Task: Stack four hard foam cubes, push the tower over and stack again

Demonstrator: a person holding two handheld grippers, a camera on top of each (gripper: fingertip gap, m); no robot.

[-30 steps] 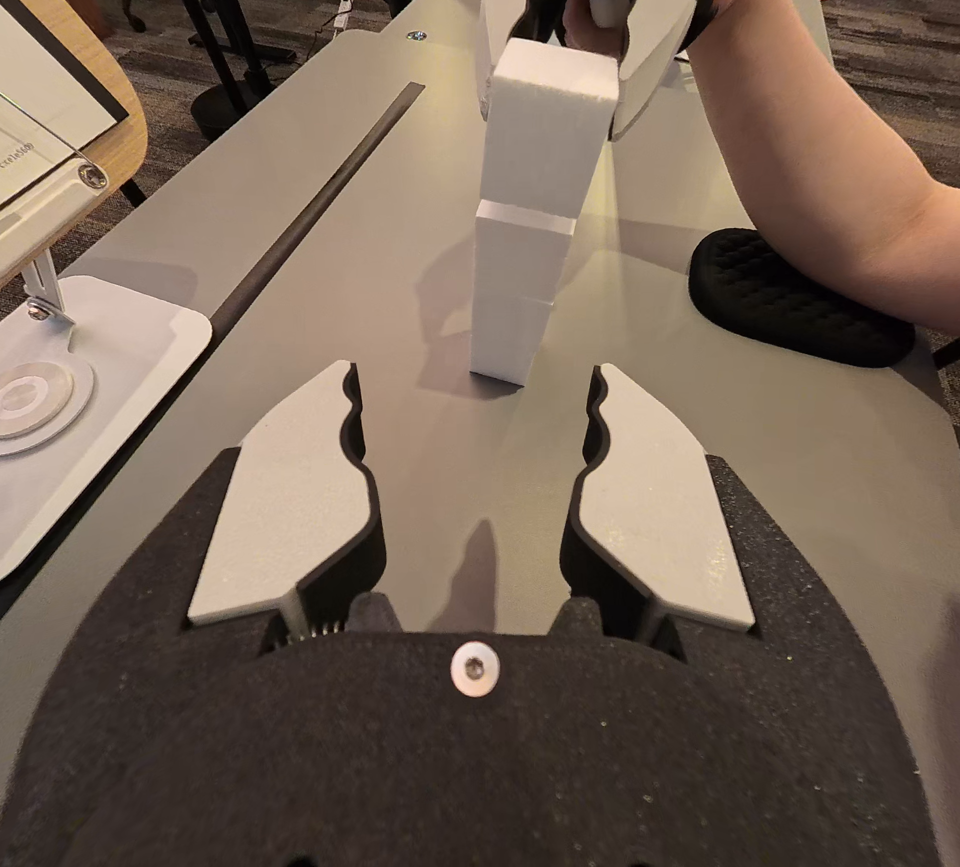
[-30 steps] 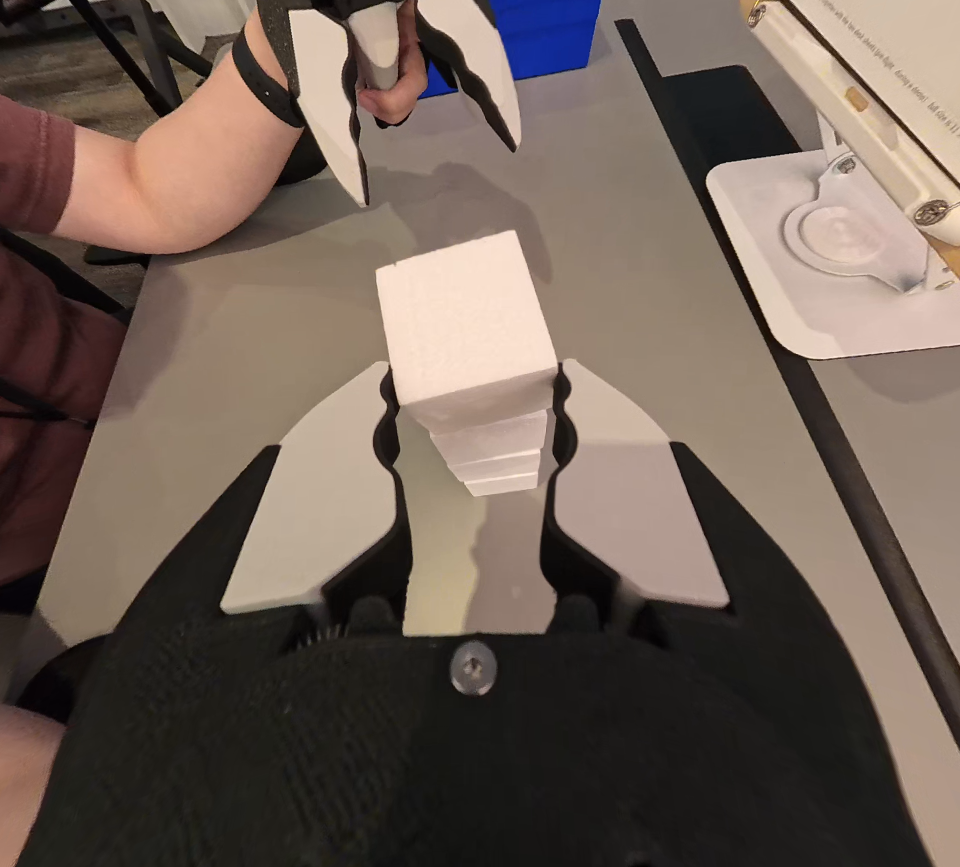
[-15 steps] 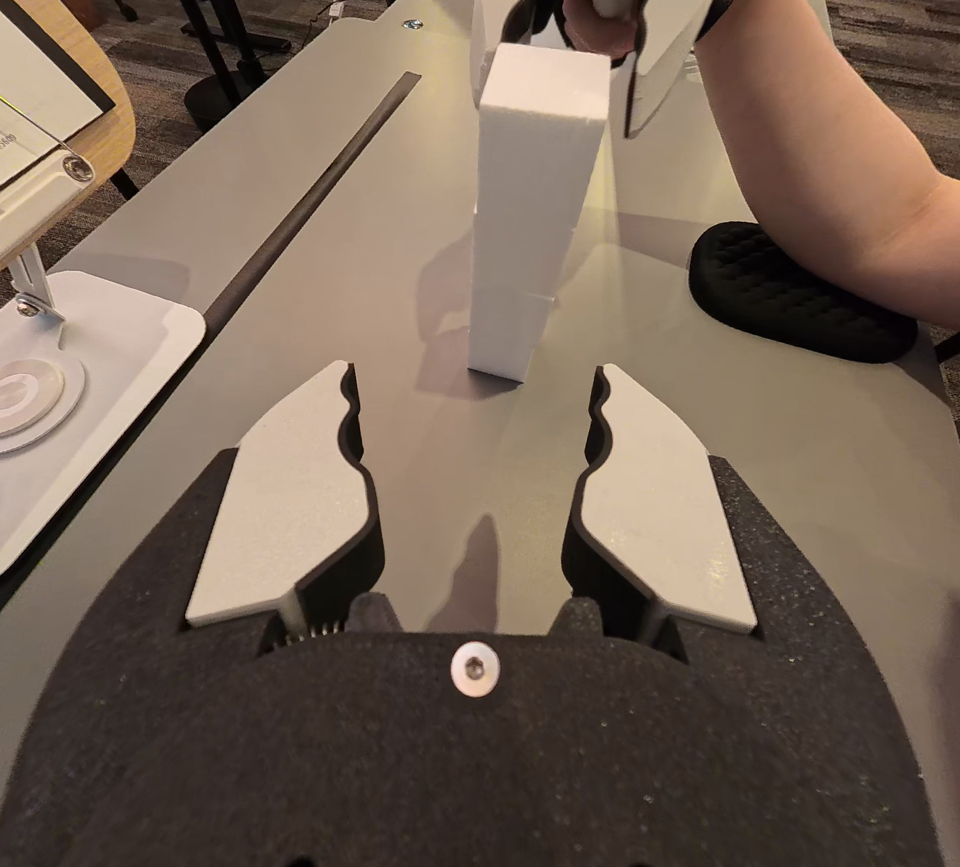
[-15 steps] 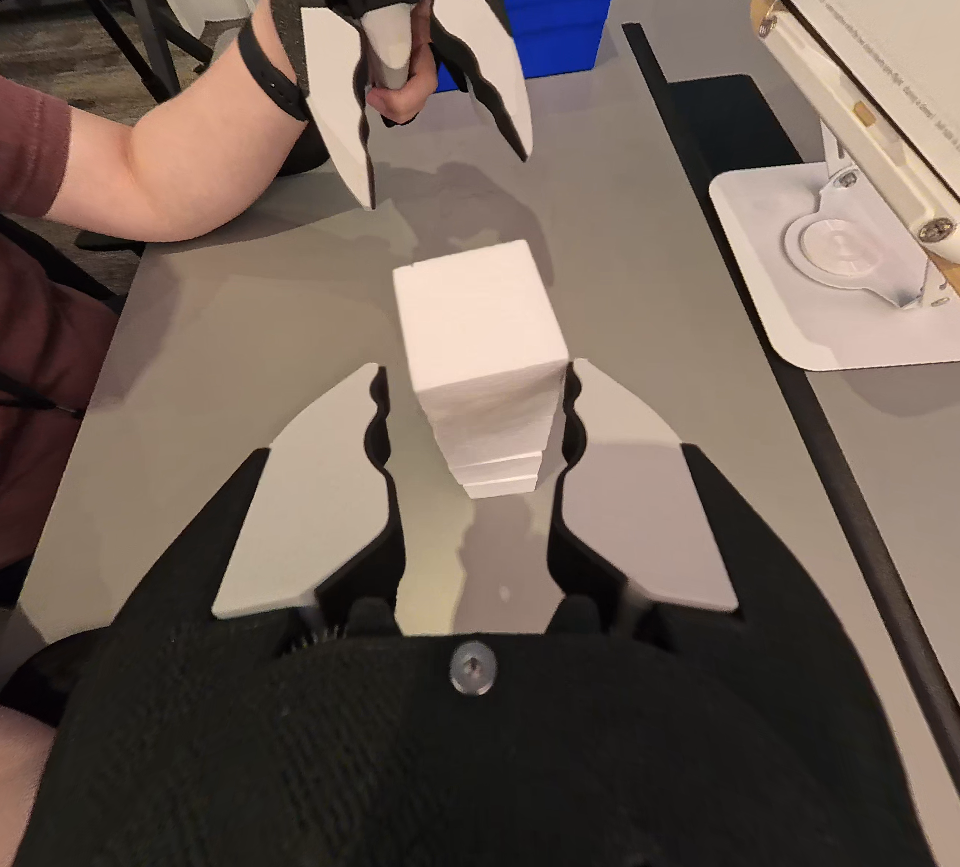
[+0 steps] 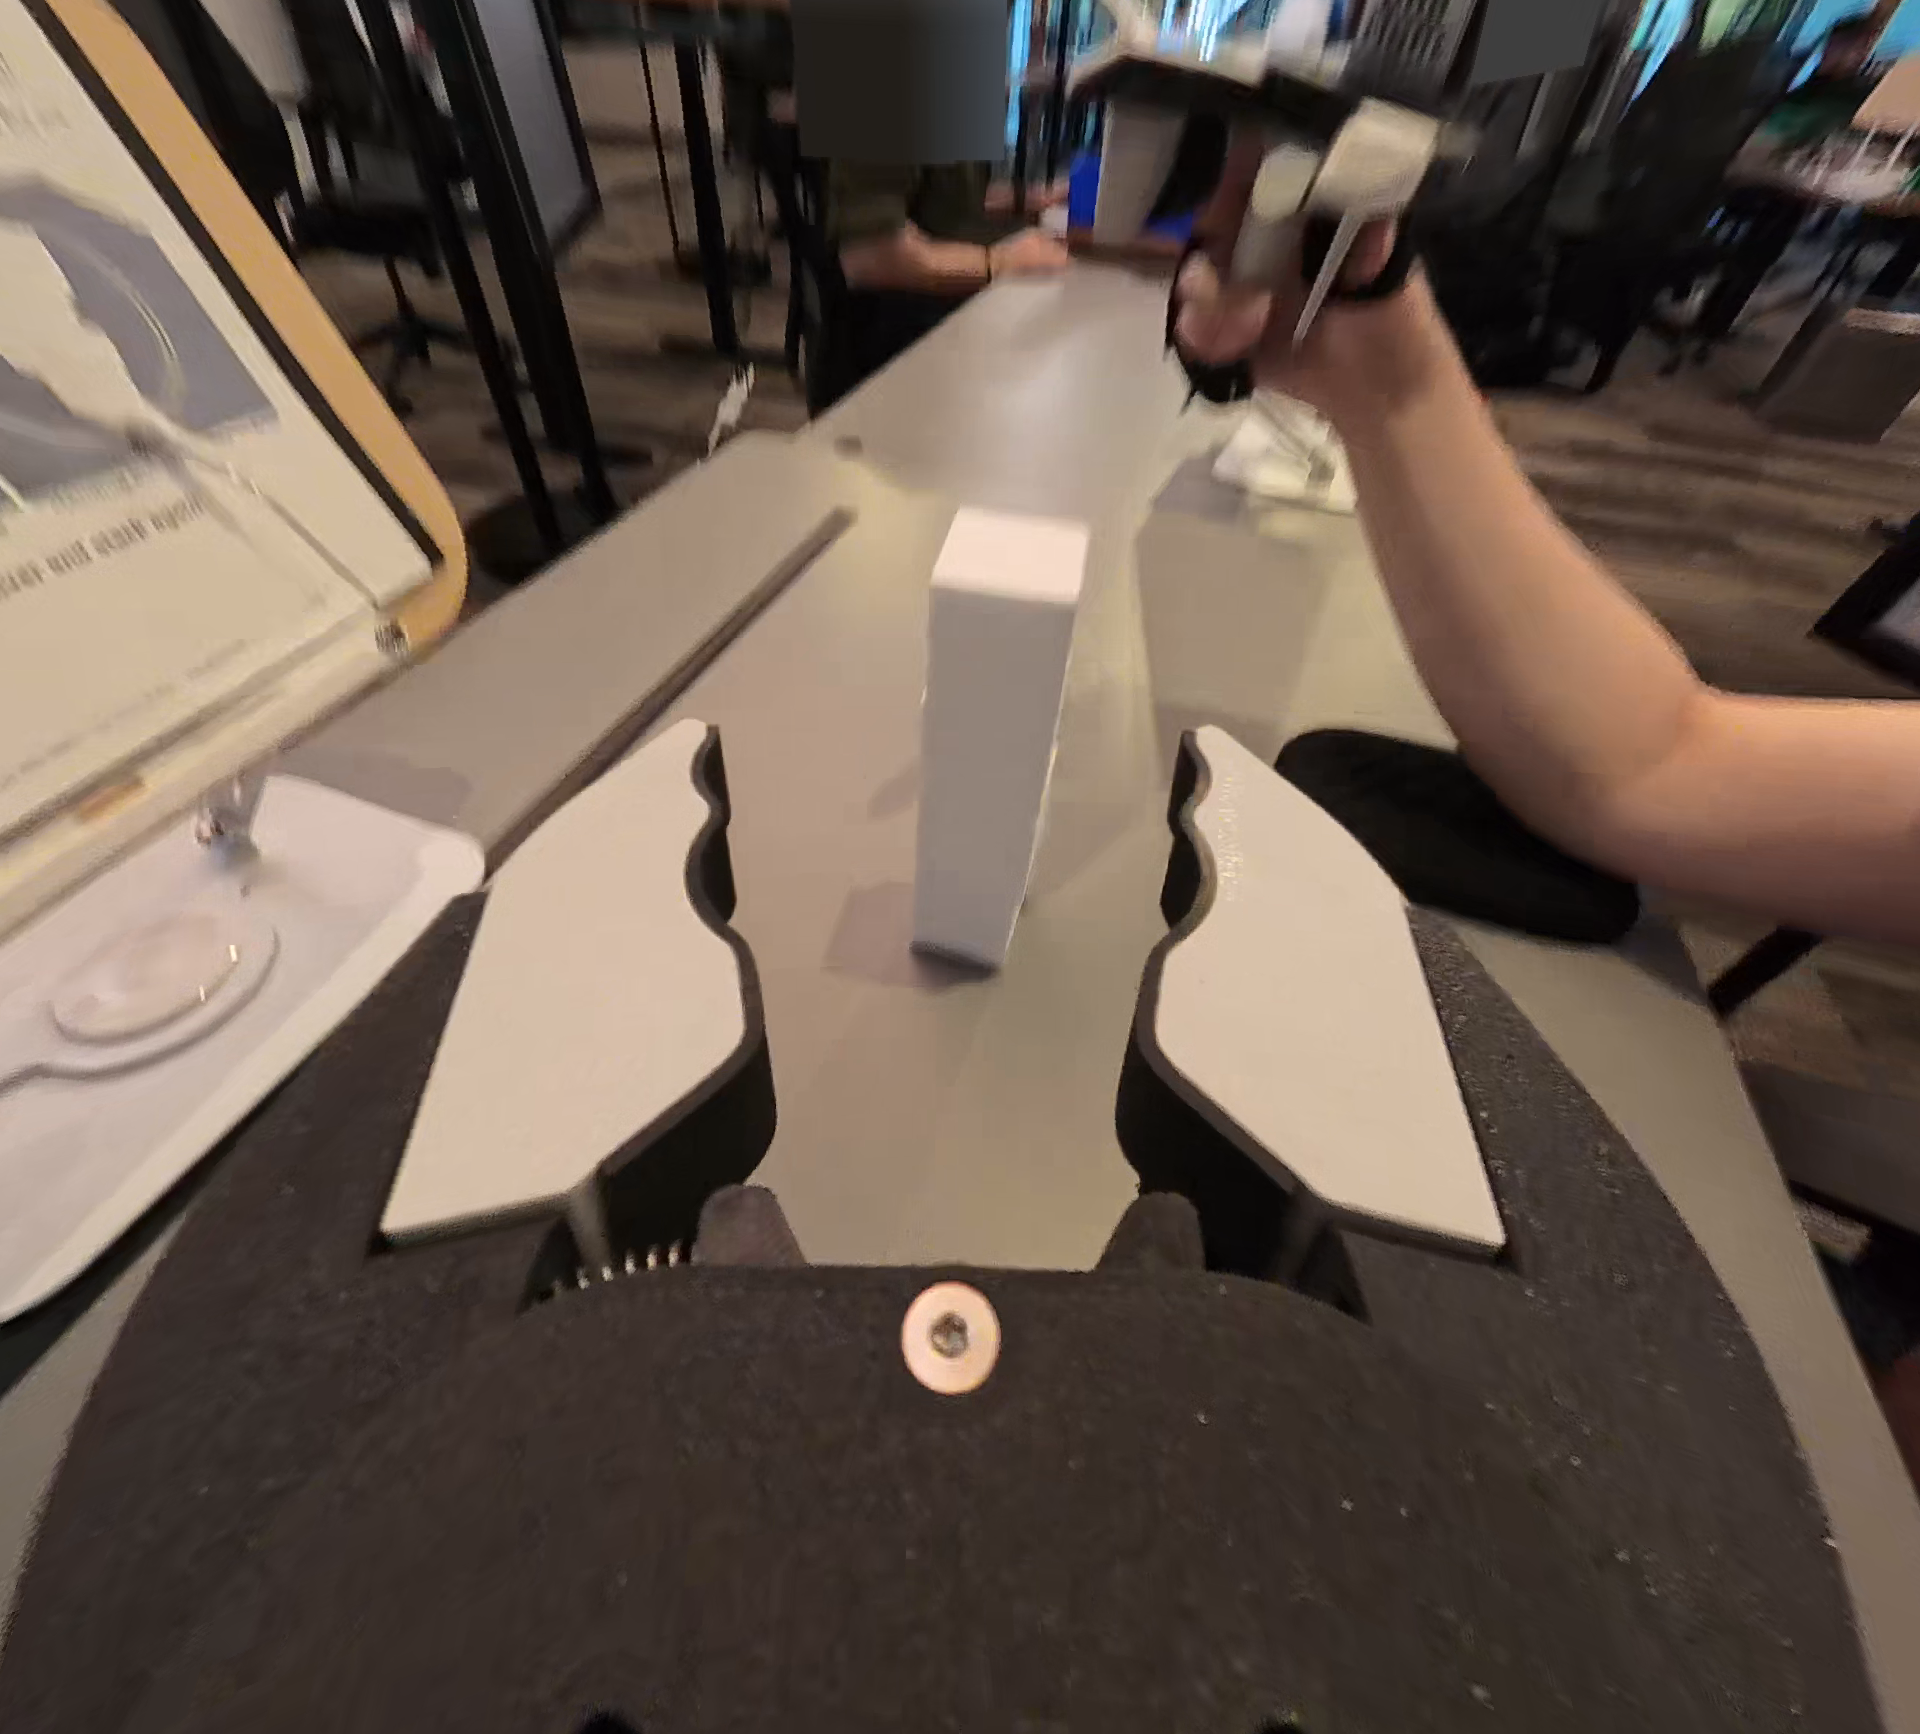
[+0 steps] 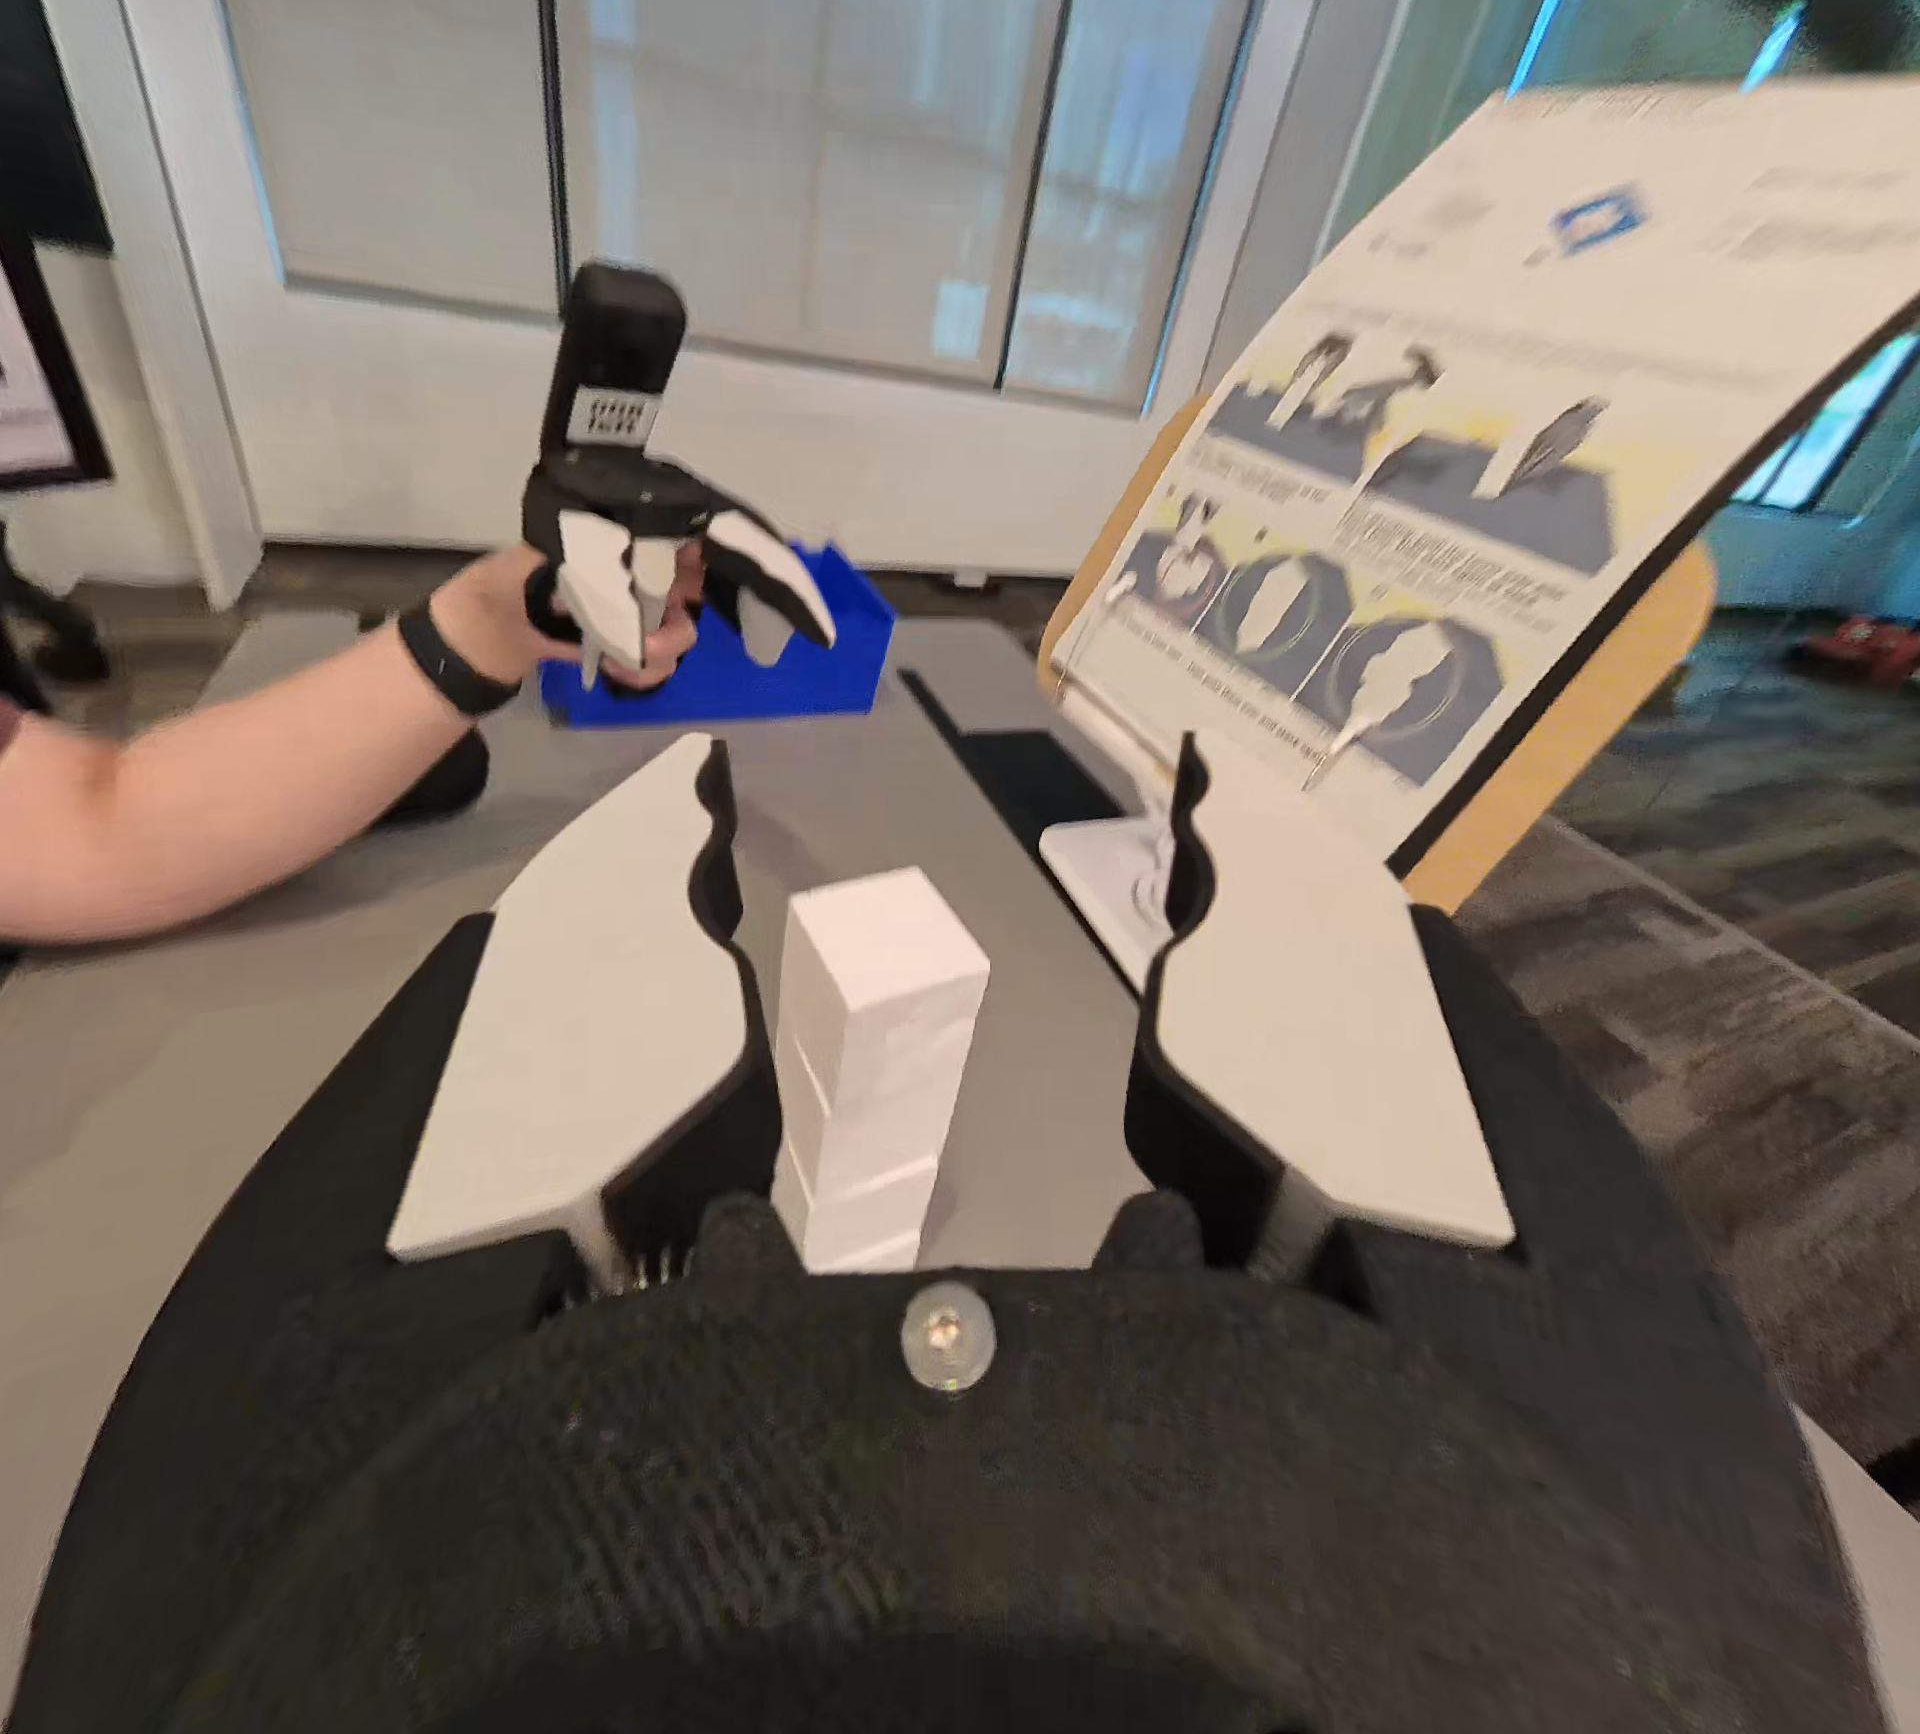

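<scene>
The tower (image 5: 992,739) of white hard foam cubes stands upright on the grey table (image 5: 644,635), in the middle of the left wrist view and low in the centre of the right wrist view (image 6: 878,1061); its seams are faint, so the count of four is a judgement from the task rather than something clearly seen. The cubes look light and stiff, with flat matt faces and crisp edges; they should not slip much between pads, yet so light a column would likely topple at a small sideways nudge, and hard squeezing might dent a corner. For restacking, each cube is best taken on two opposite side faces near its middle; for the push, a touch high on the column would tip it most easily.

The left gripper (image 5: 951,837) sits in the lower half of its own view with its jaws wide apart and nothing between them; the tower stands beyond the fingertips, untouched. In the right wrist view the same gripper (image 6: 707,635) hangs at upper left, spread and empty, in front of a blue bin (image 6: 821,676).

The right gripper (image 6: 951,853) also has its jaws spread well wider than the tower; the column shows in the gap without touching either finger. From the left wrist view it (image 5: 1278,230) is blurred at upper right, above the tower, holding nothing. An instruction board (image 6: 1455,479) leans at the right of the frame.
</scene>
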